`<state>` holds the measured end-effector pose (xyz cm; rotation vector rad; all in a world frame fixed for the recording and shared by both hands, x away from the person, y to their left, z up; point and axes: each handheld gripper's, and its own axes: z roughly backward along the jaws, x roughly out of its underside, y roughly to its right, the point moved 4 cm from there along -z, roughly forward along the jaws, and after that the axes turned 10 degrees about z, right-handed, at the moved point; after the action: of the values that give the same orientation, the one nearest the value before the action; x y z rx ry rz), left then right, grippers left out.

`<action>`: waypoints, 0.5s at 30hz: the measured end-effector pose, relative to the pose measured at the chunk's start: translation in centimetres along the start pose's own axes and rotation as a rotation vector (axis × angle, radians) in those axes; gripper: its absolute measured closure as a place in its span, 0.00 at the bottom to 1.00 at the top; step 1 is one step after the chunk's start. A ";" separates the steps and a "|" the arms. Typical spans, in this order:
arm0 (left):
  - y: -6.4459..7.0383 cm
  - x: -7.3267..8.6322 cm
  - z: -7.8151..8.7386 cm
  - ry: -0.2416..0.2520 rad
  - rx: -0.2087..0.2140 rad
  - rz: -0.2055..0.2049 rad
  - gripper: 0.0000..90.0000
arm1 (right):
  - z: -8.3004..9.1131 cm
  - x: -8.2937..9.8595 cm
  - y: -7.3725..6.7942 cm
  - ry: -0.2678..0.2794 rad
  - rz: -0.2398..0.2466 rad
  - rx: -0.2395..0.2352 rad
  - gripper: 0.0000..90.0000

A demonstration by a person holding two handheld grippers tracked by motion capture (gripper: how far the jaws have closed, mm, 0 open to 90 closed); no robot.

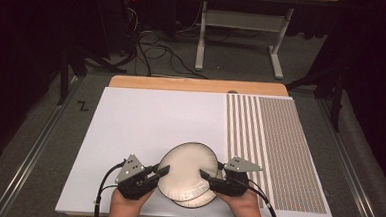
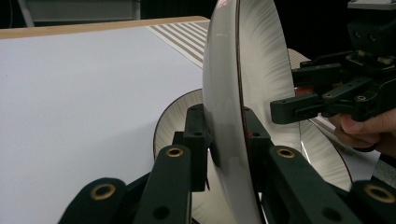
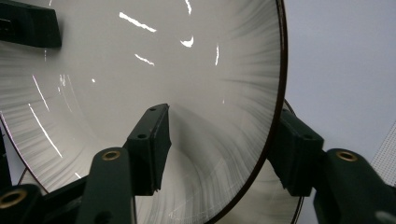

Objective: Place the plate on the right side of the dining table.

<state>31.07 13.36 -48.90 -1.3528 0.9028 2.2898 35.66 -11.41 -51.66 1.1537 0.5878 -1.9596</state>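
A white plate (image 1: pixel 187 168) with a dark rim and grey streaks is held off the table, tilted up between both grippers. My left gripper (image 1: pixel 160 171) is shut on its left rim, and in the left gripper view its jaws (image 2: pixel 224 125) pinch the rim of the plate (image 2: pixel 261 60), which stands edge-on. My right gripper (image 1: pixel 208 177) is shut on the right rim. In the right gripper view, that gripper (image 3: pixel 223 144) has one jaw inside the plate (image 3: pixel 140 60) and one behind it. A second, matching plate (image 1: pixel 198 203) lies flat on the table underneath.
A white mat (image 1: pixel 145 121) covers the table, with a striped and dotted grey sheet (image 1: pixel 279 148) on its right part. The wooden table edge (image 1: pixel 197 84) runs along the far side. Beyond it are a dark floor, cables and a desk frame (image 1: pixel 200 44).
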 end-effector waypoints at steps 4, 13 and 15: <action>0.0 0.0 0.0 -0.003 0.001 -0.008 0.86 | -0.2 0.2 0.0 -0.009 -0.004 -0.026 0.59; 0.3 0.0 0.0 -0.009 -0.010 -0.036 0.85 | -0.1 0.4 0.1 -0.015 -0.039 -0.055 0.67; 0.4 0.0 0.1 -0.014 -0.011 -0.041 0.85 | 0.2 0.3 0.2 -0.008 -0.050 -0.056 0.71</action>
<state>30.82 13.16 -48.74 -1.3462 0.8518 2.2737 35.67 -11.80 -51.90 1.1060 0.6697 -1.9764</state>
